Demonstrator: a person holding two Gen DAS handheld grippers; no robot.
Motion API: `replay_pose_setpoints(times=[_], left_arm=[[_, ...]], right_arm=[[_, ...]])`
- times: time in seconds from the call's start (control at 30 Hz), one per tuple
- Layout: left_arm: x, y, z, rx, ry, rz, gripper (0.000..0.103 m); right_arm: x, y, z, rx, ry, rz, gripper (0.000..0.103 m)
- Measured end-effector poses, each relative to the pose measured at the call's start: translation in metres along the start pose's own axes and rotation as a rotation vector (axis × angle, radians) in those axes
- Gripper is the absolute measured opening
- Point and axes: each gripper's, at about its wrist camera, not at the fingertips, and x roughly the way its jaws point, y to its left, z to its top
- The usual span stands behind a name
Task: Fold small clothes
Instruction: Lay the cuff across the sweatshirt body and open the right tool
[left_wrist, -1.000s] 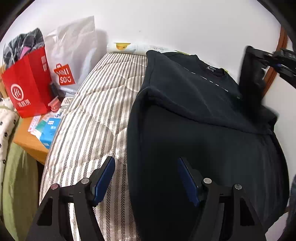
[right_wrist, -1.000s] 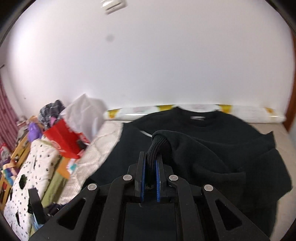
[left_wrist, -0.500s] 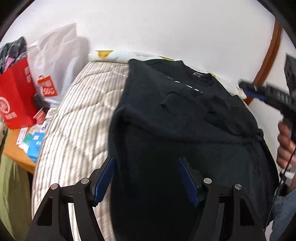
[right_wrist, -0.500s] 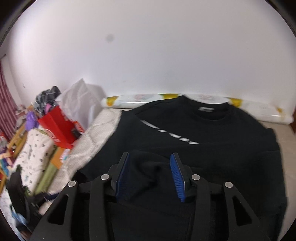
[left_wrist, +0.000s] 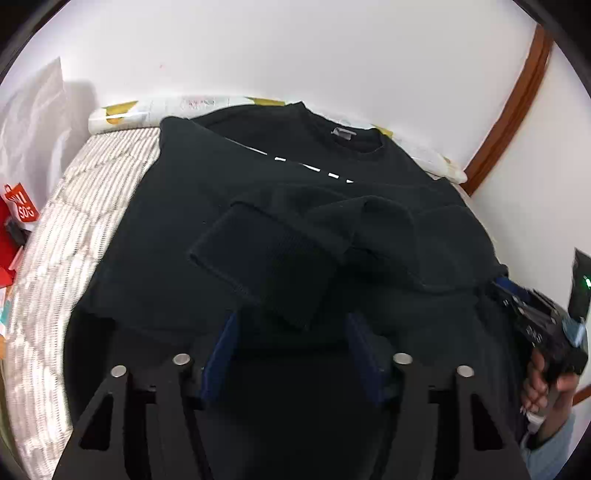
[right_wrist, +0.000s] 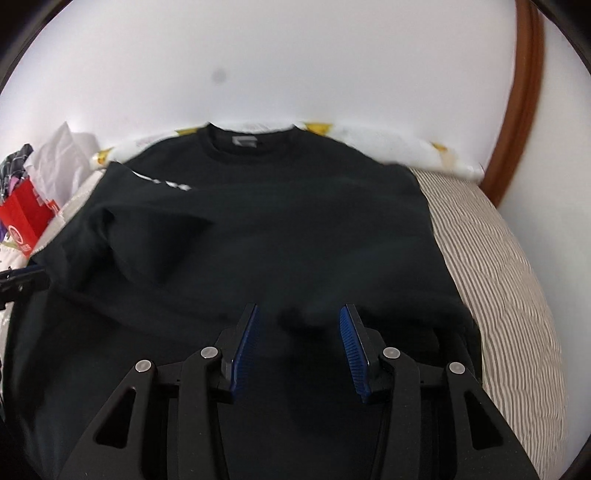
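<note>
From your left wrist camera, your left claw (left_wrist: 291, 343) stood released, its blue pads (left_wrist: 221, 349) spread wide with nothing between them, and it hung over the lower part of the black sweatshirt (left_wrist: 170, 236), which lay spread flat on the striped mattress (left_wrist: 74, 206) ahead of the claw, neck toward the white wall (left_wrist: 295, 48). Just ahead of the fingertips a ribbed cuff (left_wrist: 266, 266) of a folded-in sleeve lay across the chest of the garment, pointing back toward the claw, and beyond it a dashed white line (left_wrist: 314, 168) ran across the fabric below the collar. Far ahead, a white roll with yellow prints (left_wrist: 155, 110) lay along the wall; off to the claw's left a white shopping bag (left_wrist: 33, 110) stood beside the mattress. At the claw's right edge your right hand (left_wrist: 543, 387) gripped the handle of the other tool, low beside the garment's hem. From your right wrist camera, your right claw (right_wrist: 299, 347) was likewise released, blue pads (right_wrist: 352, 350) well apart and holding nothing, poised over the same sweatshirt (right_wrist: 295, 229), whose collar tag (right_wrist: 244, 141) sat straight ahead. The folded-in sleeve (right_wrist: 147, 236) lay to the claw's left front, the bare mattress (right_wrist: 498, 266) showed to its right, a red bag (right_wrist: 24, 218) stood far left, and a brown curved frame (right_wrist: 524, 96) rose at the right against the wall
</note>
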Motion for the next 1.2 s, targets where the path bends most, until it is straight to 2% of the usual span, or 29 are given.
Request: replay_pose_setpoints(times=[0.1, 0.2, 0.3, 0.33, 0.37, 0.5, 0.57, 0.67, 0.73, 0.8, 0.83, 0.87, 1.07, 1.2], left_arm=[[0.019, 0.002, 0.006, -0.038, 0.026, 0.012, 0.055], [0.028, 0.002, 0.010, -0.061, 0.028, 0.038, 0.043], [0.025, 0.004, 0.017, -0.064, 0.014, 0.049, 0.012], [0.020, 0.005, 0.020, -0.065, -0.006, 0.061, 0.007], [0.010, 0.006, 0.024, -0.051, -0.031, 0.073, 0.006], [-0.029, 0.023, 0.037, -0.011, -0.112, 0.156, 0.006], [-0.032, 0.037, 0.039, -0.027, -0.086, 0.133, 0.006], [-0.029, 0.058, 0.037, -0.056, -0.072, 0.203, 0.006], [-0.026, 0.074, 0.032, -0.099, -0.036, 0.158, 0.006], [-0.023, 0.084, 0.029, -0.156, -0.022, 0.075, 0.007], [-0.021, 0.086, 0.028, -0.168, -0.015, 0.054, 0.014], [-0.017, 0.085, 0.028, -0.170, -0.010, 0.047, 0.021], [0.002, 0.073, 0.036, -0.150, -0.001, 0.007, 0.032], [0.019, 0.069, 0.040, -0.149, 0.025, 0.007, 0.033]], right_arm=[[0.003, -0.009, -0.008, 0.026, -0.001, 0.009, 0.045], [0.003, -0.017, -0.012, 0.065, -0.007, 0.033, 0.045], [0.005, -0.021, -0.015, 0.097, -0.007, 0.043, 0.045], [0.006, -0.022, -0.015, 0.100, -0.006, 0.044, 0.045], [0.006, -0.021, -0.015, 0.099, -0.004, 0.043, 0.045], [-0.001, -0.019, -0.012, 0.075, -0.020, 0.012, 0.045], [-0.004, -0.019, -0.010, 0.071, -0.026, 0.005, 0.045], [-0.008, -0.019, -0.008, 0.073, -0.034, 0.000, 0.045], [-0.009, -0.018, -0.006, 0.075, -0.037, 0.001, 0.045], [-0.011, -0.016, -0.004, 0.068, -0.040, -0.004, 0.045], [-0.012, -0.015, -0.003, 0.062, -0.043, -0.007, 0.045], [-0.013, -0.014, -0.001, 0.056, -0.045, -0.011, 0.045], [-0.007, -0.019, 0.004, 0.046, -0.035, -0.039, 0.045], [0.001, -0.025, -0.002, 0.049, -0.006, -0.061, 0.045]])
